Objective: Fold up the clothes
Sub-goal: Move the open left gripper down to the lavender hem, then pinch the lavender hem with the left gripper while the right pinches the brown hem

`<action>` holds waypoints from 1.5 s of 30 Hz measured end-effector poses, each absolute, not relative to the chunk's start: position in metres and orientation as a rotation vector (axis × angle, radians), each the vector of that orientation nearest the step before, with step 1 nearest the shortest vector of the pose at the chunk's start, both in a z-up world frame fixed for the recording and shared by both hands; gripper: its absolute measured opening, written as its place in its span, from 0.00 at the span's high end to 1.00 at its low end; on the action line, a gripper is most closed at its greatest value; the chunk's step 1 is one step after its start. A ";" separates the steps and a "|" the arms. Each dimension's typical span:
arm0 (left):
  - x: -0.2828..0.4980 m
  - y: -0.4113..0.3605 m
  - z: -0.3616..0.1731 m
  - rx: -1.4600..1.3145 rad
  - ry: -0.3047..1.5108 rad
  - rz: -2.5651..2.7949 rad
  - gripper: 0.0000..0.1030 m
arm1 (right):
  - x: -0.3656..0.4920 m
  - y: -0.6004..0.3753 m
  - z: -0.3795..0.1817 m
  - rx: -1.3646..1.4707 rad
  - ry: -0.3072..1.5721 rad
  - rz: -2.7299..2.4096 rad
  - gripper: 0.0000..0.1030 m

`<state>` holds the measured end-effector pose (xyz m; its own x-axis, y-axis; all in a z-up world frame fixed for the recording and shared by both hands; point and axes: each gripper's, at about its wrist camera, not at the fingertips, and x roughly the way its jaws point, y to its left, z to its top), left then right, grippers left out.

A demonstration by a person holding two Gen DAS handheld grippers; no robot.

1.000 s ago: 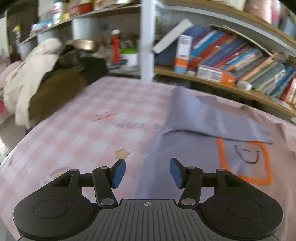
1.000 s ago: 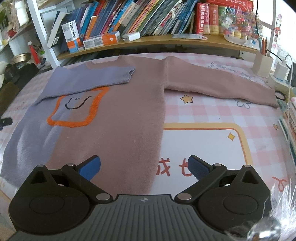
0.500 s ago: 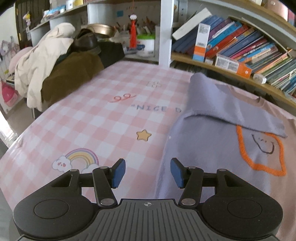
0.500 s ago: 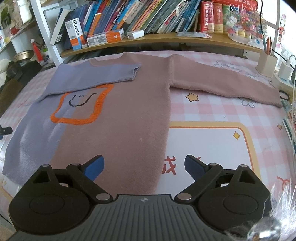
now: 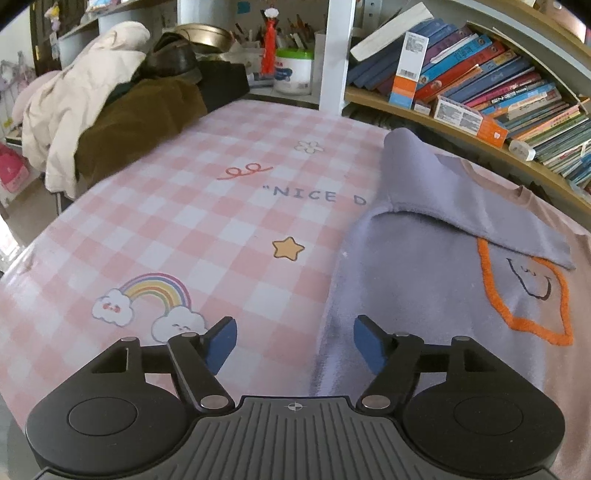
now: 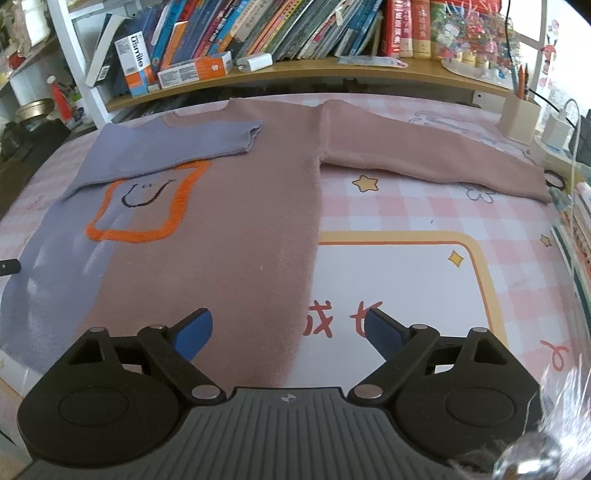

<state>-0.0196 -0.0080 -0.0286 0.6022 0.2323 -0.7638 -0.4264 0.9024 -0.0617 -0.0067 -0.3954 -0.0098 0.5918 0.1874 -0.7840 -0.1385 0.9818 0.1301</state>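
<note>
This is a lived-in home room, likely a study or child's room. A tabletop under a pink checked cloth printed with rainbow, stars and flowers (image 5: 177, 221) is the landmark. Behind it, wooden shelves crammed with colourful leaning books (image 6: 295, 33) line the wall. Left of it, a heap of cream and brown coats (image 5: 92, 107) lies piled. At its far right stand a beige pencil holder (image 6: 521, 118) and a white plugged-in charger (image 6: 557, 129).

Light: bright, even daylight in both views
Shadows: soft and faint
Glare: blown-out patch at the right view's lower right corner
Focus: sharp centre, slight blur outward
Distortion: strong fisheye bend, dark vignetted corners
</note>
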 end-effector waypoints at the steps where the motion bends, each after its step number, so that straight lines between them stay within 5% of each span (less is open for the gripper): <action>1: -0.019 -0.009 -0.029 -0.245 0.847 0.378 0.29 | -0.008 -0.395 -0.009 0.060 0.917 0.185 0.13; 7: -0.018 -0.007 -0.030 -0.203 0.872 0.335 0.28 | -0.009 -0.389 -0.011 0.099 0.934 0.158 0.13; 11: -0.023 0.000 -0.028 -0.209 0.874 0.326 0.17 | -0.012 -0.385 -0.013 0.137 0.956 0.111 0.13; 21: -0.025 0.009 -0.033 -0.242 0.893 0.224 0.16 | -0.028 -0.372 -0.013 0.190 0.976 0.031 0.13; 32: -0.023 0.008 -0.035 -0.227 0.883 0.147 0.19 | -0.038 -0.371 -0.017 0.227 0.985 -0.048 0.32; 34: -0.022 0.007 -0.034 -0.236 0.877 0.126 0.24 | -0.040 -0.371 -0.016 0.237 0.980 -0.055 0.40; 42: -0.016 0.004 -0.033 -0.244 0.864 0.078 0.78 | -0.041 -0.369 -0.015 0.238 0.974 -0.047 0.62; 45: -0.014 0.007 -0.034 -0.256 0.865 0.082 0.95 | -0.041 -0.369 -0.015 0.238 0.970 -0.047 0.79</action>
